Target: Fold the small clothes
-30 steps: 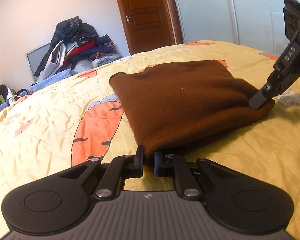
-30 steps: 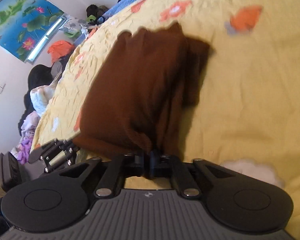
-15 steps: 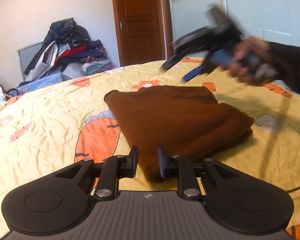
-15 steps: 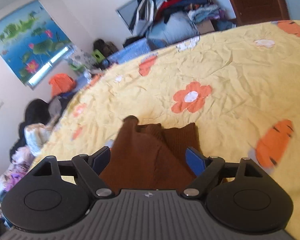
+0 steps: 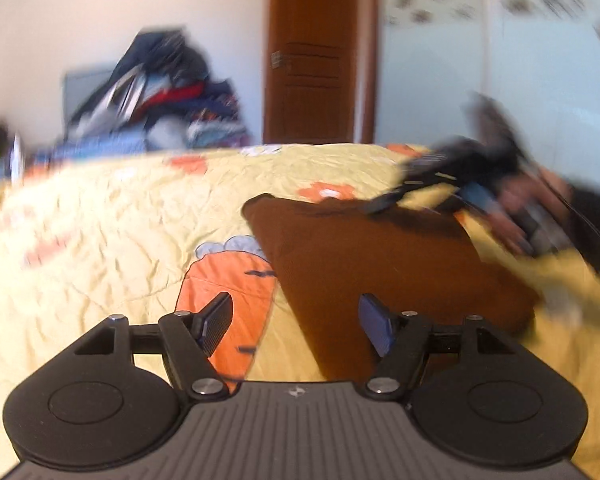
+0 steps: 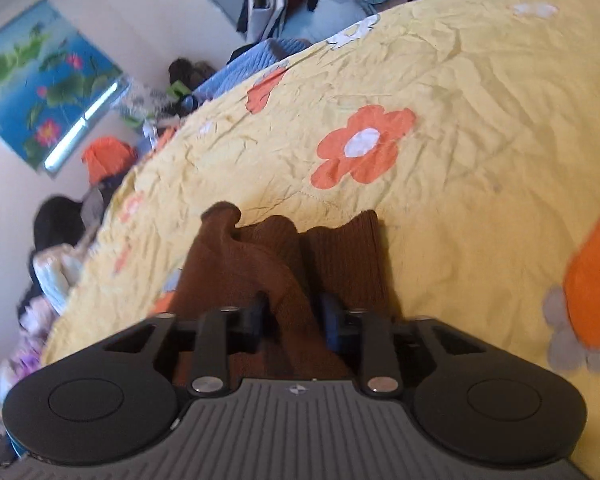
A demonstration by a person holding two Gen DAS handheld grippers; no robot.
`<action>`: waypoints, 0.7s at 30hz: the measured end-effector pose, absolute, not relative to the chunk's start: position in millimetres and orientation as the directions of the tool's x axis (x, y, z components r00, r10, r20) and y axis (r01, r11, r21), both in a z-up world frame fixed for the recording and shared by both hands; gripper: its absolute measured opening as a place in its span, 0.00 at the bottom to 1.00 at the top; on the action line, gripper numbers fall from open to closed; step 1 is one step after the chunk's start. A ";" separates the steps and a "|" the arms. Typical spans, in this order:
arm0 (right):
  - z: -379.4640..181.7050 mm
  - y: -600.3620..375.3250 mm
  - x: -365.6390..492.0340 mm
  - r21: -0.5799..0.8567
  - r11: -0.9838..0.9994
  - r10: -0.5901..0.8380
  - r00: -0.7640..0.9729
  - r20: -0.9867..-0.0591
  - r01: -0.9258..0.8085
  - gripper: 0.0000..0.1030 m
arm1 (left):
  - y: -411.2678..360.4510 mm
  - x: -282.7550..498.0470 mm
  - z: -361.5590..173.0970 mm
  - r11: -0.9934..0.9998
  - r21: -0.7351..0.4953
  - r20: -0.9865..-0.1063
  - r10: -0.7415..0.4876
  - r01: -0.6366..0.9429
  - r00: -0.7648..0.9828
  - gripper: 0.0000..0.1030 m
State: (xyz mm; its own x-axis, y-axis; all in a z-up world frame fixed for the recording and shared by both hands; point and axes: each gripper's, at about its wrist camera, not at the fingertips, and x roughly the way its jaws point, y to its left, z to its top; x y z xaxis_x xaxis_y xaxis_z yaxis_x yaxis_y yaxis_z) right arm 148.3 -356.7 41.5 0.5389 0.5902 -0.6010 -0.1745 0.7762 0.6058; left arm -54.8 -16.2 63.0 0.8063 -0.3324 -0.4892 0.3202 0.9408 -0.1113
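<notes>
Left gripper (image 5: 296,322) spread wide, I hold nothing | right gripper (image 6: 294,316) pinching my folded brown knit garment's (image 6: 268,276) far ridge | garment lies on yellow flower-print bedspread (image 6: 460,100)

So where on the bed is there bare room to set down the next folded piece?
Bare quilt lies left of the brown garment, past the carrot print, and beyond it around the orange flower. It is crowded at the garment's right, where the right gripper works, and at the clothes pile.
</notes>
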 end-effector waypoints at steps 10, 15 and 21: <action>31.5 -398.5 120.4 0.589 0.806 0.525 0.538 -0.660 -0.064 0.93 | 14.4 76.8 21.6 0.761 -0.646 -0.598 -0.556 0.063 0.577 0.60; 16.7 -384.5 131.0 0.699 0.710 0.635 0.507 -0.583 -0.086 0.71 | -3.0 111.9 5.4 0.649 -0.759 -0.555 -0.685 0.049 0.472 0.38; 15.8 -374.0 133.9 0.696 0.712 0.634 0.504 -0.586 -0.086 0.31 | -23.2 114.2 19.9 0.779 -0.617 -0.628 -0.575 0.115 0.524 0.12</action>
State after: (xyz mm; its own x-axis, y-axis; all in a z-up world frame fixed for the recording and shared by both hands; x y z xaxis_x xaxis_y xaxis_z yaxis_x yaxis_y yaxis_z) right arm 133.9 -374.0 15.8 0.5044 0.6340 -0.5863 -0.0861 0.7124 0.6964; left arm 114.2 -23.2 19.9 0.5241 -0.5753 -0.6280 0.1154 0.7785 -0.6169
